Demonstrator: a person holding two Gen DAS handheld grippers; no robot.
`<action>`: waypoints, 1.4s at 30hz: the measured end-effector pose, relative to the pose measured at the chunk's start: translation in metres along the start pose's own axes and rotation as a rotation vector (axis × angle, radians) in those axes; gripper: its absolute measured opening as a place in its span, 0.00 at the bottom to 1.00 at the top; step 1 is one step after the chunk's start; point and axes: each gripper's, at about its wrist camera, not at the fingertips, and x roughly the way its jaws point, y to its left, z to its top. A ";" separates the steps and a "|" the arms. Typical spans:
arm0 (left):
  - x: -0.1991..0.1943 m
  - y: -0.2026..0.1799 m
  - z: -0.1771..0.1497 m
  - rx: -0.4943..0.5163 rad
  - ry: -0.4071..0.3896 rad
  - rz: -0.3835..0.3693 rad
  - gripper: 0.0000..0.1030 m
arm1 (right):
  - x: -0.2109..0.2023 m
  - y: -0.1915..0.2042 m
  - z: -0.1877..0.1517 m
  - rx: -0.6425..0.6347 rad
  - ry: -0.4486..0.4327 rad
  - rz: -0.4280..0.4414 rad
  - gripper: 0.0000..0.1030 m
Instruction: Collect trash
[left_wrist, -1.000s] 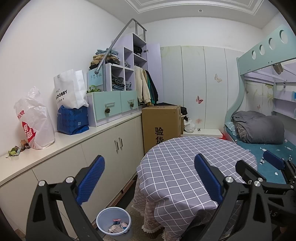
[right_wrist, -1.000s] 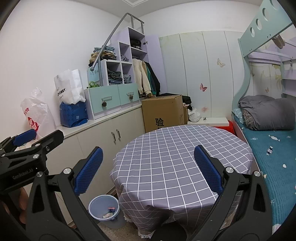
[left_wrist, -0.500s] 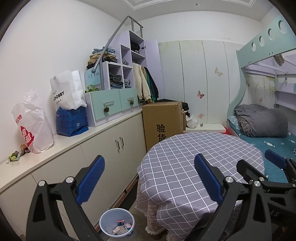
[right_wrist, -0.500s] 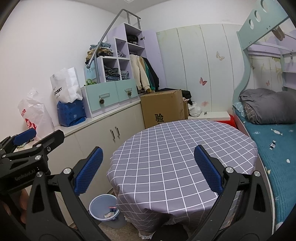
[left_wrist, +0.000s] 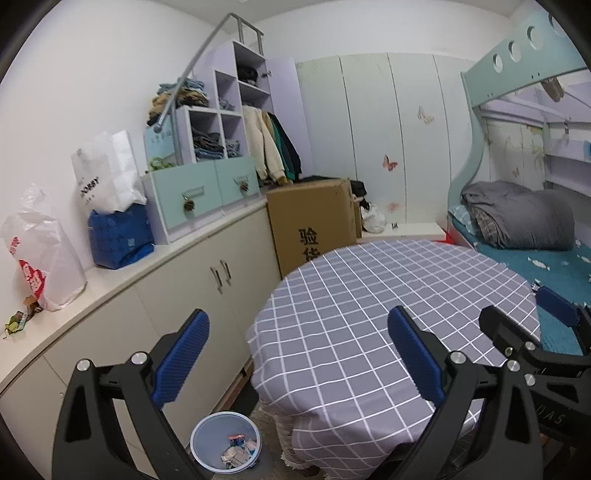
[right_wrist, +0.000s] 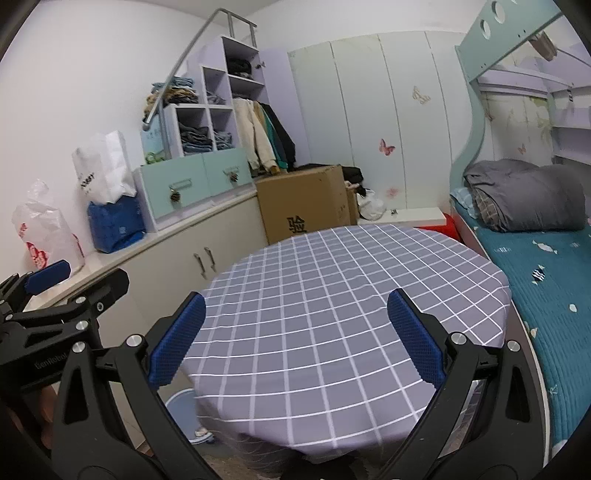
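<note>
The trash bin (left_wrist: 225, 441), a pale blue plastic pail with crumpled wrappers (left_wrist: 236, 448) in its bottom, stands on the floor just beside the round table (left_wrist: 388, 314), between the table's hanging checked cloth and the cream cabinet (left_wrist: 177, 295). My left gripper (left_wrist: 298, 356) hangs above and in front of the bin with its blue-padded fingers spread wide, holding nothing. My right gripper (right_wrist: 295, 341) hovers over the near edge of the table, released as well and empty; from there the bin shows only as a sliver under the cloth's left edge. Behind the table stands a cardboard box (left_wrist: 314, 225) against the cabinet's end. On the cabinet top, left of the table, sit a blue bag (left_wrist: 118, 236), a white paper bag (left_wrist: 107, 177) and a white plastic bag (left_wrist: 40, 251). Right of the table lies the bunk bed (right_wrist: 546, 266) with a folded grey blanket (right_wrist: 524, 195).
</note>
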 end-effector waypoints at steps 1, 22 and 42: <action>0.007 -0.004 0.000 0.004 0.012 -0.005 0.93 | 0.005 -0.004 -0.001 -0.002 0.009 -0.007 0.94; 0.267 -0.075 -0.009 -0.076 0.539 -0.046 0.93 | 0.201 -0.076 -0.003 -0.211 0.559 -0.096 0.94; 0.309 -0.073 -0.012 -0.171 0.579 -0.023 0.96 | 0.281 -0.059 0.003 -0.308 0.640 0.080 0.94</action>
